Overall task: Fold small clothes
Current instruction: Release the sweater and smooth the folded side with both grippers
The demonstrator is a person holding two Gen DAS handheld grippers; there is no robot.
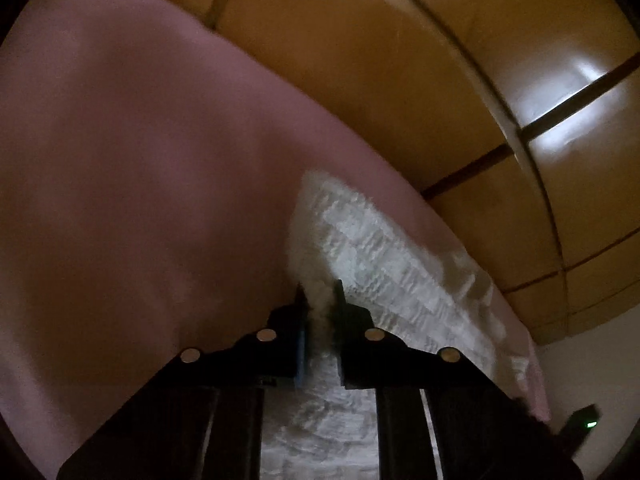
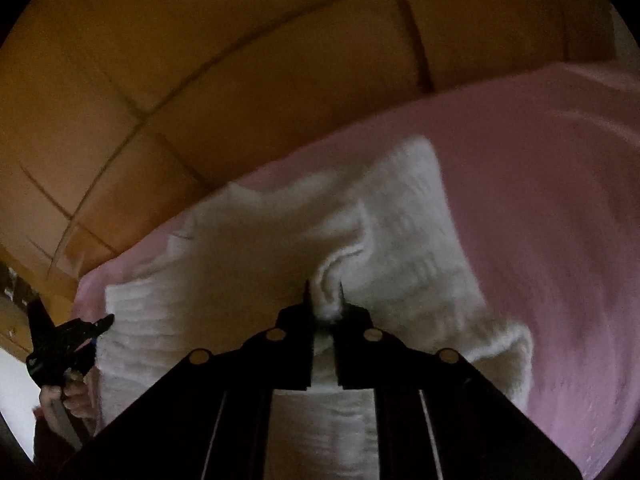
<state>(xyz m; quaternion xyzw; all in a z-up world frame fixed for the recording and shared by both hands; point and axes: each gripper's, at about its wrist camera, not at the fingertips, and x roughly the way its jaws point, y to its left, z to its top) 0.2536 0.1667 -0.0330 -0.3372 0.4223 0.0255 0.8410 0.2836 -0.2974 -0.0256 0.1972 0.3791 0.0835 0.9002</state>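
A white, fuzzy knitted garment [image 2: 400, 240] lies spread on a pink bed sheet [image 2: 560, 220]. My right gripper [image 2: 325, 298] is shut on a raised fold of the white garment near its middle. In the left wrist view the same white garment [image 1: 384, 256] runs along the bed's edge, and my left gripper [image 1: 320, 296] is shut on its fluffy near edge, with white fabric showing between the fingers. The left gripper [image 2: 102, 325] also shows at the far left of the right wrist view, held by a hand [image 2: 70, 396] at the garment's edge.
The pink sheet [image 1: 140, 160] covers the bed and fills the left of the left wrist view. Beyond the bed lies an orange-brown tiled floor [image 1: 400, 60] with dark joints and bright glare. A dark device with a green light [image 1: 590, 424] sits at the lower right.
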